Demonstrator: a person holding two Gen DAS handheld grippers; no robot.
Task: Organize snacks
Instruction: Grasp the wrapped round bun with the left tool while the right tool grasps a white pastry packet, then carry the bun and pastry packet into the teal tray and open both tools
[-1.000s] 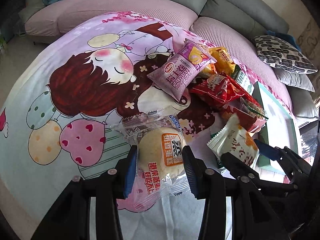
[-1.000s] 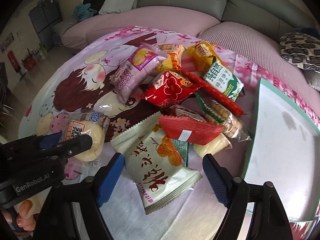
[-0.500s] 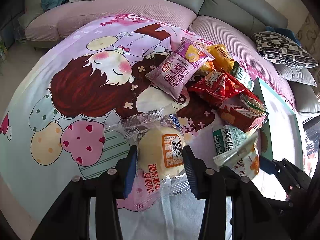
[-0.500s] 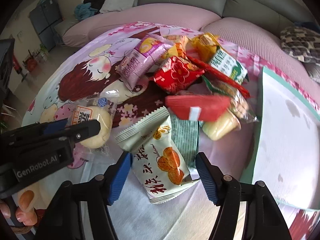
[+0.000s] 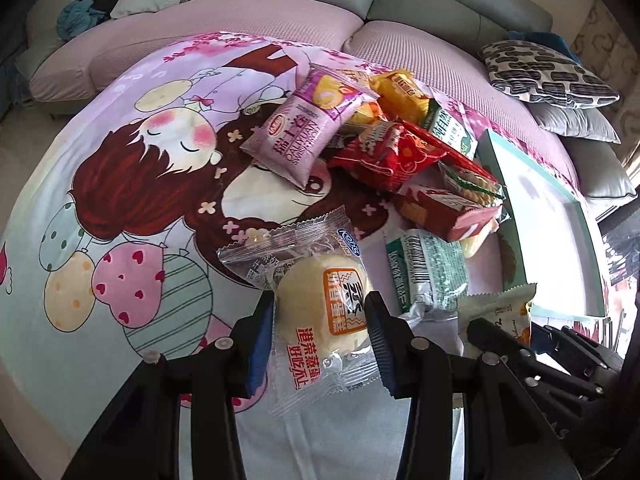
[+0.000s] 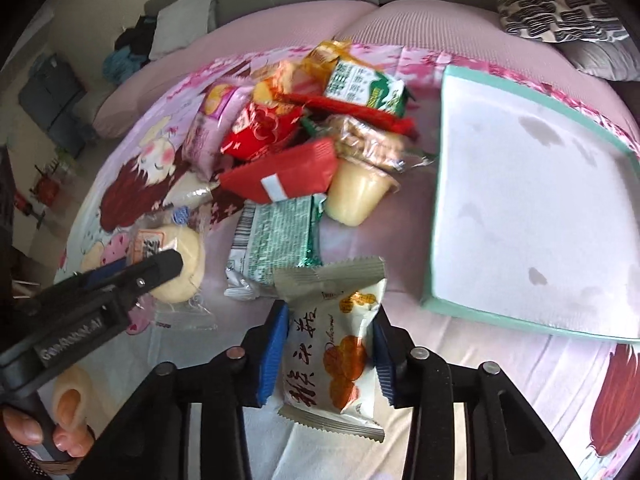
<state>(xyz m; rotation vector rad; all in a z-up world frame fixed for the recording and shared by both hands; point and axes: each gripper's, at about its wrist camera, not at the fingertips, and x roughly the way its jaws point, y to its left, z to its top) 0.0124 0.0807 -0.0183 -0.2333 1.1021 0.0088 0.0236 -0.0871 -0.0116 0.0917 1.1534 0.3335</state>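
Two snacks are held at once, one in each gripper. The left gripper is closed on a clear-wrapped steamed cake, which is pinched between the blue pads with its crimped top edge reaching forward past the fingertips. The right gripper is closed on a white peach-crisp packet, which stands upright between its pads with the serrated top above them. Just ahead of the right gripper a green-and-silver wafer packet is seen lying on the cartoon blanket, and a jelly cup lies further ahead, beneath a red packet at the near edge of the snack pile. Forward and to the right of the right gripper a teal-rimmed tray is seen, apart from the pile.
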